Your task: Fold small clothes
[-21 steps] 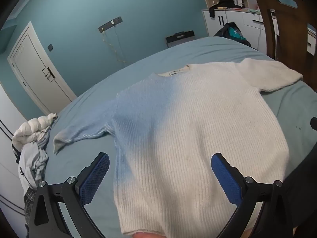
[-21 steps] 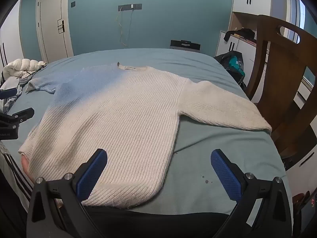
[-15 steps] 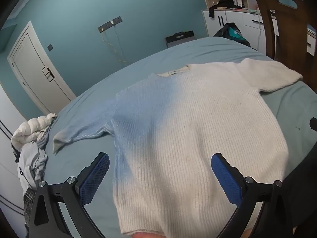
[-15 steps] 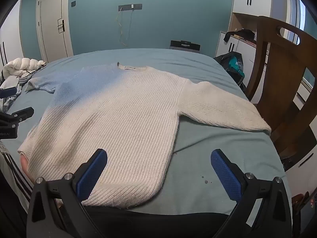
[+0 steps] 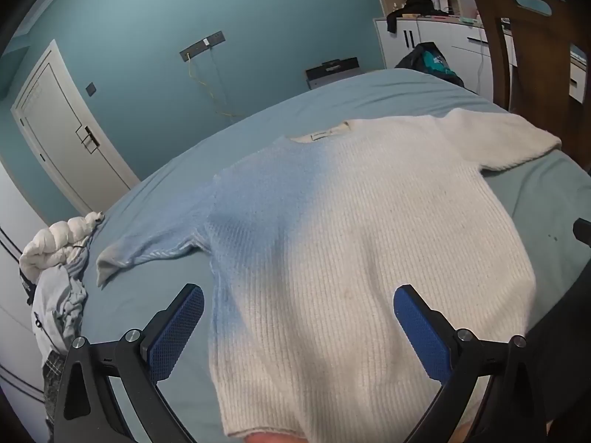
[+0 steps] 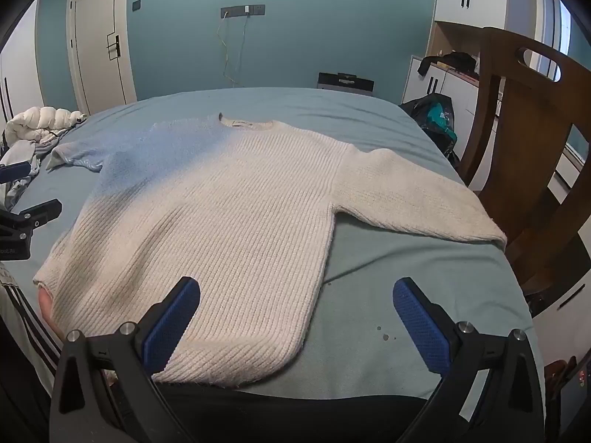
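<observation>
Nothing much has moved since the earlier frames: both grippers hover where they were and the sweater lies as it did, only a hair's drift in my left view.

From my station I see the sweater spread flat and face up on the bed, collar away from me, hem at the near edge of the bed. Its body is cream, shading to pale blue over one shoulder and sleeve. That blue sleeve reaches out towards a heap of clothes at the bed's far-left side. The cream sleeve stretches the other way, its cuff at the edge of the bed next to a wooden chair.

My left gripper hangs over the hem on the blue side, jaws spread wide and gripping nothing; one blue pad is over bare sheet, the other over knit. My right gripper hangs over the sweater's other hem corner, jaws equally wide and empty, one pad above the knit and the other above the sheet.

Beyond the bed stand a teal wall and a white door.
</observation>
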The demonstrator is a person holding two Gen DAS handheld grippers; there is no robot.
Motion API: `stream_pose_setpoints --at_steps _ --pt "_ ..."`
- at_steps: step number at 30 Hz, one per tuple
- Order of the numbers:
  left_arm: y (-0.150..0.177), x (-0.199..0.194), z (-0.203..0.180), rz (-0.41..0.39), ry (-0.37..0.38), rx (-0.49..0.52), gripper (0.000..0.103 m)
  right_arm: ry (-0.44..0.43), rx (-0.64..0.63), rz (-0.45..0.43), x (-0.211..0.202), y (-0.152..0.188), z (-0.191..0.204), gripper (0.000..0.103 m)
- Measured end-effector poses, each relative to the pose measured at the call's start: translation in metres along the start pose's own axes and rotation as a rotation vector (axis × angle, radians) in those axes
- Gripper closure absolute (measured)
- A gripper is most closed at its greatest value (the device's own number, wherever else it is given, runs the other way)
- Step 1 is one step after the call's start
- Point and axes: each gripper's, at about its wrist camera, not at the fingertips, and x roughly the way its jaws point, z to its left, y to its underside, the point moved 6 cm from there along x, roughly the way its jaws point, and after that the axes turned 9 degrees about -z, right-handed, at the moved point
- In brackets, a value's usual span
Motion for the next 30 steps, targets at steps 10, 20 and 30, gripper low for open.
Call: stream_pose_setpoints --at_steps 10,20,30 --pt "0.0026 0.0009 -0.0008 0.003 0.0 0.015 0.0 0.004 0.0 -0.008 -0.0015 0.001 -0.0006 0.001" --pt "0.0027 0.0013 -0.0021 0.005 0.001 0.021 0.0 0.003 0.001 -0.009 -0.0014 -0.0003 -0.0007 0.001" --pt "0.0036 0.0006 -0.003 0.003 0.003 0.03 0.0 0.005 -0.001 -0.011 -0.0018 -0.0007 -0.0006 0.001"
